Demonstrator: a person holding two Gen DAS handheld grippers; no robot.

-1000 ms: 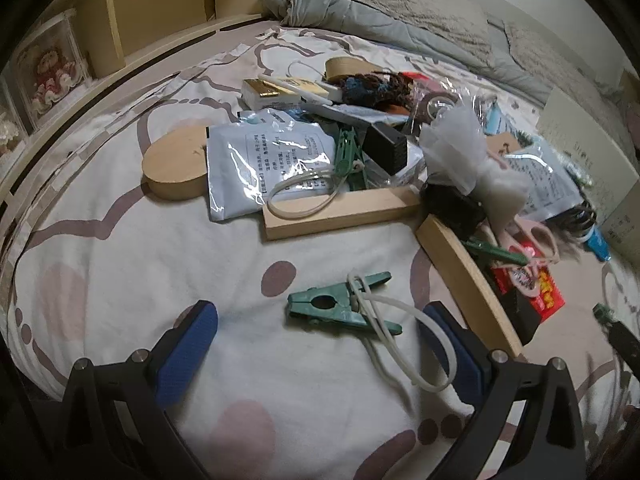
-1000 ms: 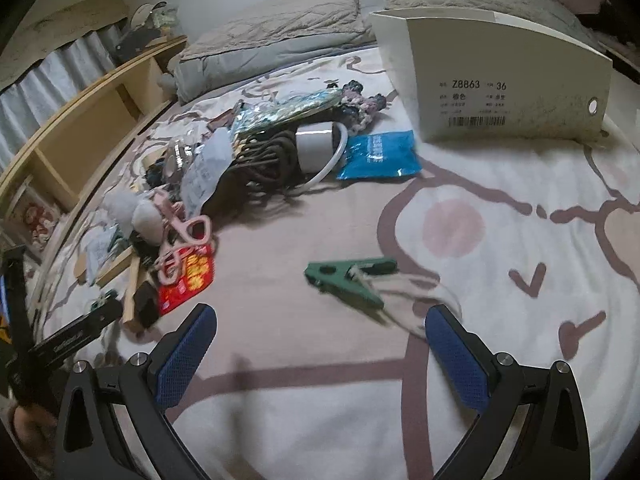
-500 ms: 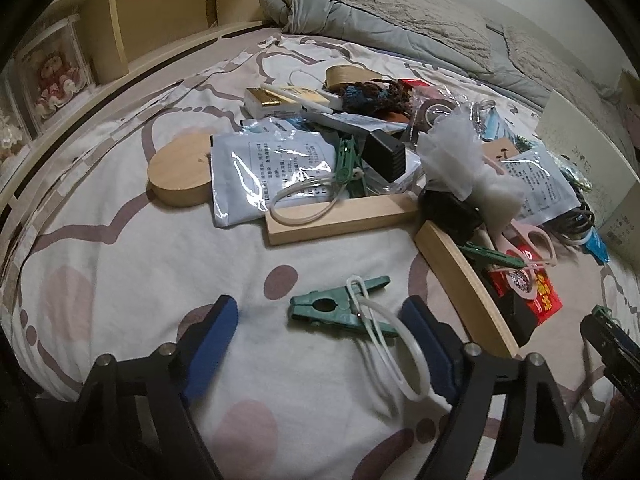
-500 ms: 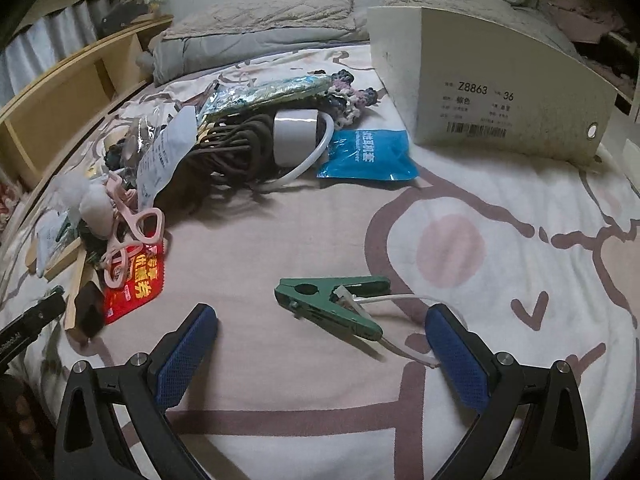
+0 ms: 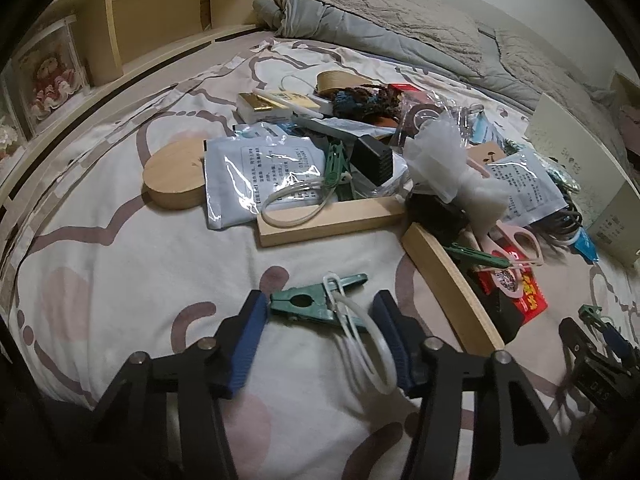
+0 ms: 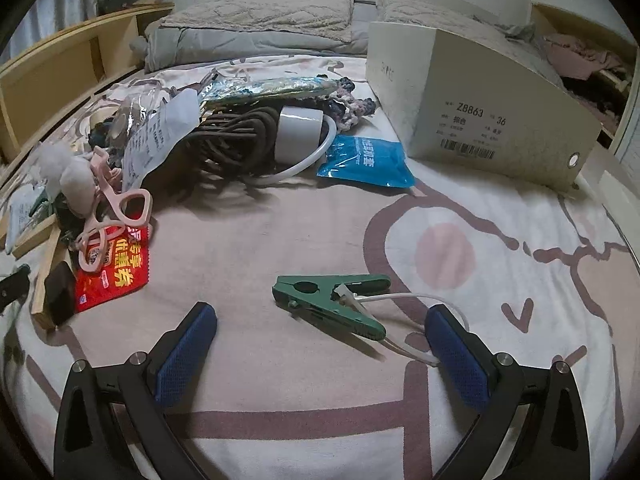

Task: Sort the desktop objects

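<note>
In the left wrist view a green clothes peg [image 5: 312,306] with a white loop [image 5: 366,354] lies on the bed sheet between the blue pads of my left gripper [image 5: 320,320]. The jaws stand partly closed around the peg, and the left pad touches its nose. In the right wrist view a second green peg [image 6: 328,300] with a white cord [image 6: 420,300] lies between and just ahead of my right gripper [image 6: 320,338], whose jaws are wide open and empty.
A pile of clutter lies beyond the left peg: wooden blocks [image 5: 332,220], plastic packets [image 5: 260,168], pink scissors [image 5: 516,240], a red packet [image 5: 516,292]. The right view shows a shoe box [image 6: 472,104], a blue packet [image 6: 364,160], dark coiled cable [image 6: 236,140]. Wooden shelving [image 5: 152,20] runs along the left.
My left gripper has narrowed its jaws around the green peg and moved closer. My right gripper has moved closer to the second peg, jaws still wide open.
</note>
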